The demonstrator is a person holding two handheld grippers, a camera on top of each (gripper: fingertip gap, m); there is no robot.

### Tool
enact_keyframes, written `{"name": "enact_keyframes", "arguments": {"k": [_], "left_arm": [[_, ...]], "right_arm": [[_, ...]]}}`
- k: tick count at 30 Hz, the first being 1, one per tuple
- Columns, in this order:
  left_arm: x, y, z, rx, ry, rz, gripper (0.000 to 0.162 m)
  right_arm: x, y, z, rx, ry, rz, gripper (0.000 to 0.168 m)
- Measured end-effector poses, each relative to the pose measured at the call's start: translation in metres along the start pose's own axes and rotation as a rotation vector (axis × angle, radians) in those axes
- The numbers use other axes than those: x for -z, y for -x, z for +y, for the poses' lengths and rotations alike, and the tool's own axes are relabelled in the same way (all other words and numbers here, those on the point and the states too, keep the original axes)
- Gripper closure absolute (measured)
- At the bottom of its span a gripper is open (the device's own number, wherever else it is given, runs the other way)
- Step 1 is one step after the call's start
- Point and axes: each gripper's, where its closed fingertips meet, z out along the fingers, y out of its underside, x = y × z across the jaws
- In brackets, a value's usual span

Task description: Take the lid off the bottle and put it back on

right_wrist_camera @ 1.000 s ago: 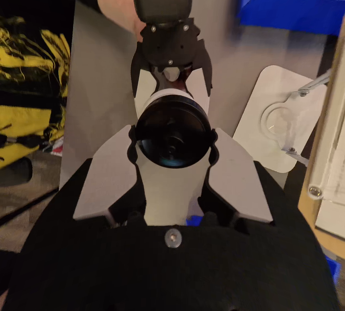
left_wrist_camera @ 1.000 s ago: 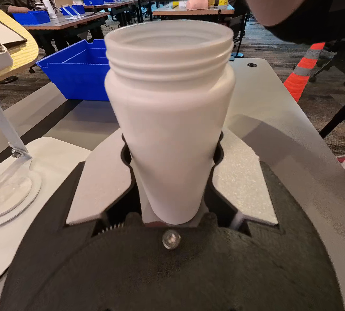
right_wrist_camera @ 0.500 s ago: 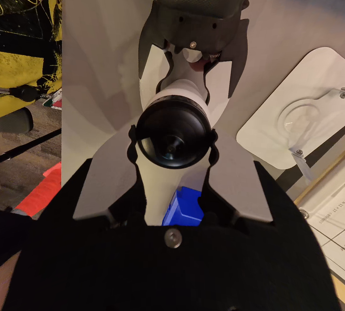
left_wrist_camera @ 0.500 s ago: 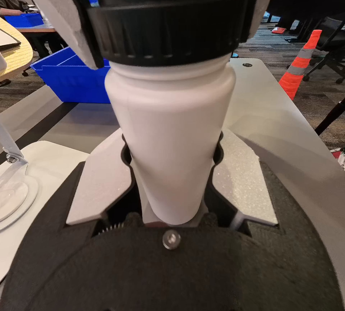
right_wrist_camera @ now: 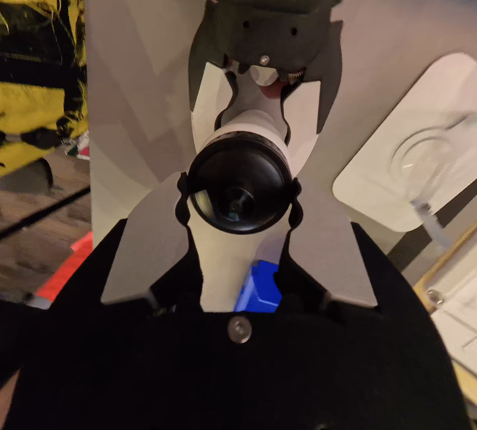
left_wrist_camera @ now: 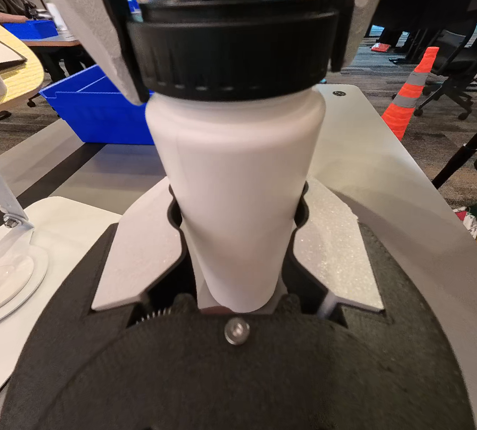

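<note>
The left gripper (left_wrist_camera: pixel 236 211) has its jaws clamped on the white bottle (left_wrist_camera: pixel 236 185), held upright between them. Atop the bottle sits the black lid (left_wrist_camera: pixel 229 56), gripped from above by the right gripper (right_wrist_camera: pixel 238 195). Beyond the jaws: grey surface (left_wrist_camera: pixel 361 159), blue bin (left_wrist_camera: pixel 98 113).

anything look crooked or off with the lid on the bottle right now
Nothing stands out. The black lid sits level on the white bottle, no threads showing. The left hand-held gripper clamps the bottle; the right hand-held gripper clamps the lid.
</note>
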Motion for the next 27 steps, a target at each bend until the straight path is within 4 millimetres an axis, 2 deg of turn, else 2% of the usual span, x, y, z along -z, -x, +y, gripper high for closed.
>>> {"name": "enact_keyframes", "arguments": {"k": [5, 8, 10, 12, 16, 18, 20, 22, 24, 27], "left_arm": [[0.0, 0.0, 0.0, -0.003, 0.004, -0.003, 0.074], [0.0, 0.0, 0.0, -0.006, 0.002, -0.002, 0.074], [0.0, 0.0, 0.0, -0.008, 0.005, -0.003, 0.074], [0.0, 0.0, 0.0, -0.007, 0.006, -0.003, 0.074], [0.0, 0.0, 0.0, -0.004, 0.004, -0.001, 0.074], [0.0, 0.0, 0.0, -0.004, 0.004, 0.0, 0.074], [0.0, 0.0, 0.0, -0.003, 0.004, 0.0, 0.074], [0.0, 0.0, 0.0, -0.006, 0.004, 0.0, 0.074], [0.0, 0.0, 0.0, -0.008, 0.003, 0.0, 0.074], [0.0, 0.001, 0.0, 0.003, 0.002, -0.001, 0.074]], "right_arm": [[-0.001, 0.001, -0.001, -0.297, -0.046, 0.048, 0.092], [-0.001, 0.001, -0.003, -0.365, -0.07, 0.074, 0.092], [0.0, 0.0, -0.003, -0.336, -0.069, 0.083, 0.092], [0.004, -0.003, 0.0, -0.281, -0.056, 0.101, 0.065], [0.019, -0.006, -0.006, -0.04, -0.084, 0.132, 0.07], [0.019, -0.007, -0.005, 0.05, -0.055, 0.124, 0.075], [0.014, -0.005, -0.004, 0.097, -0.016, 0.08, 0.088], [0.008, 0.0, -0.005, 0.103, 0.001, 0.031, 0.096], [0.007, 0.001, -0.005, 0.068, 0.005, 0.037, 0.095], [0.007, -0.001, -0.005, -0.153, -0.006, 0.044, 0.095]]}}
